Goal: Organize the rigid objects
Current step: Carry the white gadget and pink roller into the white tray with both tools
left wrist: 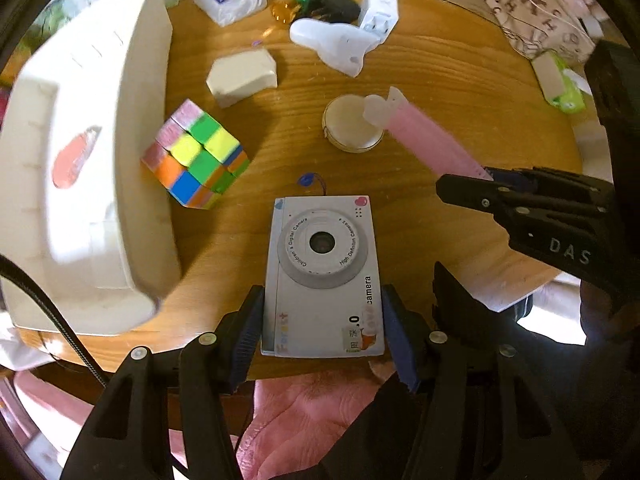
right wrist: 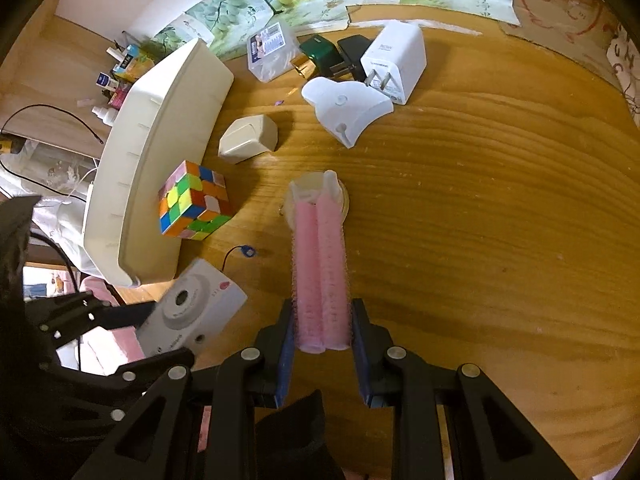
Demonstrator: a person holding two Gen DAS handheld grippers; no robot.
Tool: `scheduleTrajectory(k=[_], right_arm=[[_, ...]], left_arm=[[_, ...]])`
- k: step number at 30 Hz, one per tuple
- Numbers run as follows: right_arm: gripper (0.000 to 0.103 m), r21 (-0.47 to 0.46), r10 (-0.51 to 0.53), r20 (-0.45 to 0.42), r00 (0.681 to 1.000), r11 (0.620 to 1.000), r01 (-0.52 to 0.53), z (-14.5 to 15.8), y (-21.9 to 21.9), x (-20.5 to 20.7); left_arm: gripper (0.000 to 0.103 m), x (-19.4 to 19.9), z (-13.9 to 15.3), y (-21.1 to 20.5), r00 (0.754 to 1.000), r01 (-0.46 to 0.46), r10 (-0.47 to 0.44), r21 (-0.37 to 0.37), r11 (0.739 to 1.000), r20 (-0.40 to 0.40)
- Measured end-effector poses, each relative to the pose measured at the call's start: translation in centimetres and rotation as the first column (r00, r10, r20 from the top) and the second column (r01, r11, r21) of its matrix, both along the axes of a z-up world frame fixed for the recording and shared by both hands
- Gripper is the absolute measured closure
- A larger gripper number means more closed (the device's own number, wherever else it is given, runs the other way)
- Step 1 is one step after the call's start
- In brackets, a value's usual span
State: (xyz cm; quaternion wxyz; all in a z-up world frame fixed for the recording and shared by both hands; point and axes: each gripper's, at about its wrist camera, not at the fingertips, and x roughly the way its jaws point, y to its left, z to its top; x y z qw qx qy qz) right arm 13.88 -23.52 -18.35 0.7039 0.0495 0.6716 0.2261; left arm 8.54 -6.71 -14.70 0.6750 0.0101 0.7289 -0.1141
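While both hands carry something above the worktop, the relation that matters is where the white bin lies: at the left edge, just beside the left gripper and well apart from the right gripper, with the puzzle cube close against its wall.

The left gripper is clamped on the toy camera, its blue pads pressing the two long edges near the bottom end. The camera's long axis runs straight out along the fingers, lens face up toward the wrist view, and it looks lifted clear of the wood. I judge the left hand the nearer to the bin, so its load probably goes in first.

The right gripper is clenched on the pink double roller, whose long axis also runs out along the fingers, its clear clip end hanging over the round cream tin. Whether that tip touches the tin cannot be told.

The bin's inside is blurred and partly cut off in the left view; a reddish shape lies in it, unidentifiable. From the right view only its outer wall shows. The camera's wrist cord trails off its top edge, and its fixing point cannot be made out.
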Motion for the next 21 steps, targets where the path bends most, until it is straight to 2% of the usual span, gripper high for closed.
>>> scheduleTrajectory(k=[6,13,21], right_arm=[[0.077,-0.012,-0.050,0.023,0.999,0.999,0.050,2.0,0.8,-0.5],[0.077,-0.016,-0.131,0.032,0.991,0.991,0.132,3.7,2.3,-1.7],[0.077,0.007,-0.196,0.064,0.979,0.981,0.196,5.1,6.1,-2.4]], left_arm=[[0.043,0.4,3.0,1.1,0.997,0.075,-0.075,0.001,0.997,0.036],[0.043,1.0,6.5,5.1,0.986,0.124,-0.124,0.005,0.992,0.113],[0.043,2.2,7.5,9.7,0.973,0.132,-0.131,0.007,0.991,0.191]])
